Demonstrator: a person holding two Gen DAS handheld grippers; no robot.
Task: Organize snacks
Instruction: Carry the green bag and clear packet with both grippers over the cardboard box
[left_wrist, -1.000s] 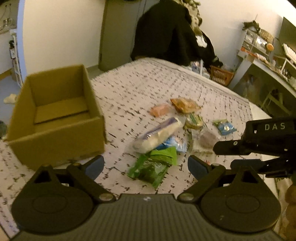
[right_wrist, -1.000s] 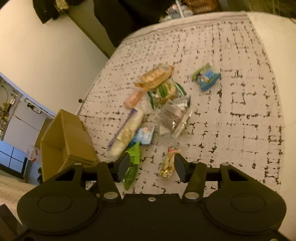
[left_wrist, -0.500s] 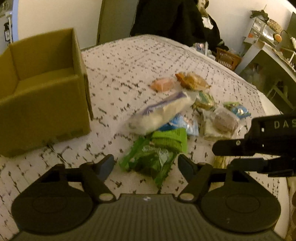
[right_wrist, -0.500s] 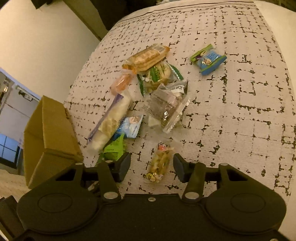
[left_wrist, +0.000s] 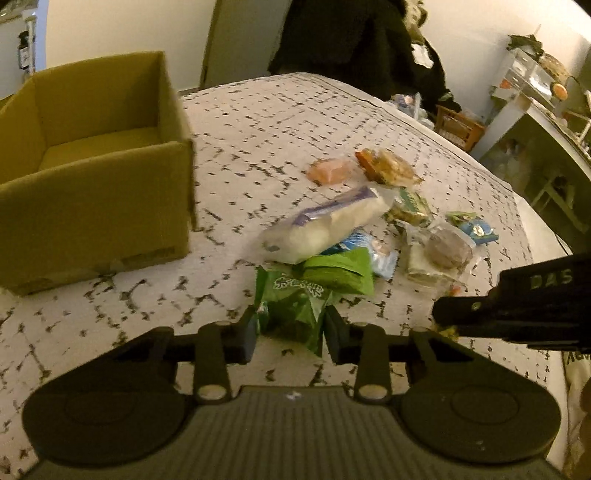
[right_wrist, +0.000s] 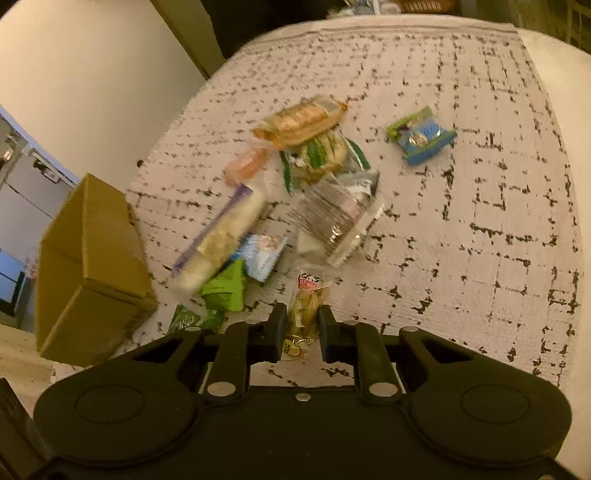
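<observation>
Several snack packets lie in a loose pile on the patterned bed cover (left_wrist: 258, 140). My left gripper (left_wrist: 291, 328) is shut on a green snack bag (left_wrist: 295, 299) at the near edge of the pile. My right gripper (right_wrist: 302, 328) is shut on a small clear packet of yellow-green snacks (right_wrist: 306, 310) lying on the cover. The open cardboard box (left_wrist: 88, 166) stands to the left of the pile and looks empty; it also shows in the right wrist view (right_wrist: 88, 266). The right gripper's body (left_wrist: 517, 306) shows at the right of the left wrist view.
In the pile are a long white and purple packet (left_wrist: 328, 225), an orange biscuit pack (right_wrist: 299, 122), a pink packet (left_wrist: 328, 171), a clear tub (right_wrist: 336, 218) and a blue-green packet (right_wrist: 421, 134) apart on the right. A desk (left_wrist: 546, 122) stands beyond the bed.
Both grippers moved down and forward to the near edge of the pile and closed, the left on the green bag, the right on the small clear packet.
</observation>
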